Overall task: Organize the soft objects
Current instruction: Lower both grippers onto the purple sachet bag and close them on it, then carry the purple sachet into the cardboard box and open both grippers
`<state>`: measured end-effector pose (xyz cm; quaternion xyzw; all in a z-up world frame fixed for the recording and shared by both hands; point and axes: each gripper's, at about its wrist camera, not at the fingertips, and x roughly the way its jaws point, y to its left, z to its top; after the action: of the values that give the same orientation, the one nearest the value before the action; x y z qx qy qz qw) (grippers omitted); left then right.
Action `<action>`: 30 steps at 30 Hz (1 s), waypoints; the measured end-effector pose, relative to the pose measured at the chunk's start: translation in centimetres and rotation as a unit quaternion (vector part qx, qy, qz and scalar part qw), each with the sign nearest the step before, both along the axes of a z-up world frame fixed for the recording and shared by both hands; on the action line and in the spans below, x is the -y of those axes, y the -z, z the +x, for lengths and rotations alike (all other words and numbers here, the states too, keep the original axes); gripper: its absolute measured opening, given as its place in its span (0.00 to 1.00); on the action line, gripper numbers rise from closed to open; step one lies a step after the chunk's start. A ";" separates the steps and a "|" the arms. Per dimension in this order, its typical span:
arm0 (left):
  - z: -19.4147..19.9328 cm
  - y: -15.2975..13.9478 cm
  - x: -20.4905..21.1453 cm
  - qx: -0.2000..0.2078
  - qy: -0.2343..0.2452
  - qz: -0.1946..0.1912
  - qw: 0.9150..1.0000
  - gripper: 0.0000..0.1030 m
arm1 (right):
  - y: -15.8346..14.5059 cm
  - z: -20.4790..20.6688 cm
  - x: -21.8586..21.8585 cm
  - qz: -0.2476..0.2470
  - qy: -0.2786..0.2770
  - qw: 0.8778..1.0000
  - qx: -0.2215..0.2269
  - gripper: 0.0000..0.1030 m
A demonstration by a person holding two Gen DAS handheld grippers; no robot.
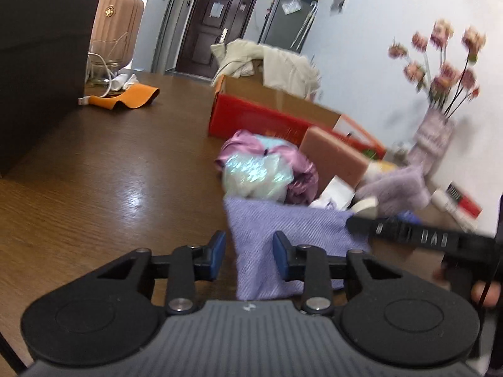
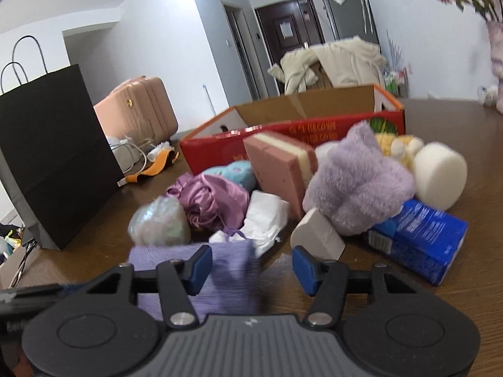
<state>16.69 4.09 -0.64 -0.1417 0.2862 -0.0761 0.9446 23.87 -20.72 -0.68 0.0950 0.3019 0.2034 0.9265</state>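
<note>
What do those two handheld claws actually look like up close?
Both look alike: the left claw and the right claw each have two blue pads on black linkage arms with silver pivot bolts, two round black discs, and a ribbed grey body with a small white logo. Seen from the side, the right claw's finger bears raised lettering.

Glossy wood table point(image 1: 94, 188), knit lilac cloth point(image 1: 283, 229), satin pouch point(image 2: 213, 201), matt paper bag point(image 2: 53, 157).

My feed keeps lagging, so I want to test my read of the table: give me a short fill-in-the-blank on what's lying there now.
1. The cloth between the left gripper pads is coloured ____.
2. The open cardboard box behind the pile has a ____ outside.
3. The paper bag standing on the table is ____.
4. The pink sponge block leans against the ____.

Missing words: lilac; red; black; box
</note>
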 end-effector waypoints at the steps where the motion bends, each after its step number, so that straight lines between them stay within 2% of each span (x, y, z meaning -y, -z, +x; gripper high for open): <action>1: 0.0 0.0 0.0 0.000 0.009 -0.003 1.000 0.43 | 0.0 -0.2 0.1 0.007 -0.001 1.000 -0.007 0.54; 4: 0.5 0.1 0.3 -0.008 0.022 -0.001 1.000 0.44 | 0.4 -1.5 0.0 0.032 -0.010 0.999 -0.018 0.54; 7: 1.2 0.5 0.0 -0.027 0.028 -0.020 0.999 0.37 | 1.1 -2.2 -0.7 0.051 -0.021 0.998 -0.031 0.49; 9: 1.0 0.4 -0.3 -0.026 0.031 -0.024 0.999 0.28 | 1.4 -2.2 -1.2 0.050 -0.014 0.998 -0.030 0.44; 11: 0.7 0.3 -0.3 -0.022 0.028 -0.023 0.999 0.21 | 1.4 -2.2 -1.5 0.050 -0.011 0.998 -0.025 0.31; 13: 0.3 0.1 -0.6 -0.018 0.030 -0.027 0.999 0.15 | 1.4 -2.3 -1.5 0.049 -0.003 0.998 -0.029 0.11; 15: -0.4 -0.3 -0.8 -0.006 0.032 -0.031 0.999 0.13 | 1.4 -2.5 -1.6 0.046 -0.001 0.998 -0.030 0.06; 19: -1.7 -1.9 -0.6 0.027 0.050 -0.027 0.998 0.11 | 0.4 -4.1 -1.9 0.042 -0.005 0.999 -0.009 0.03; 23: -1.2 -5.2 -0.3 0.072 0.075 -0.027 0.994 0.11 | -1.9 -5.5 -2.0 0.043 -0.011 0.999 0.031 0.02; 27: 2.3 -10.2 -0.4 0.104 0.096 -0.042 0.989 0.11 | -5.9 -4.9 -1.7 0.046 -0.018 0.995 0.086 0.02; 30: 6.0 -13.6 -0.4 0.115 0.111 -0.055 0.986 0.11 | -9.3 -2.3 -1.1 0.047 -0.026 0.992 0.115 0.02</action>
<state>22.69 4.54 12.94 -0.1509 0.1852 -0.2114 0.9478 21.59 -19.59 8.63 0.1068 0.1855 0.2511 0.9440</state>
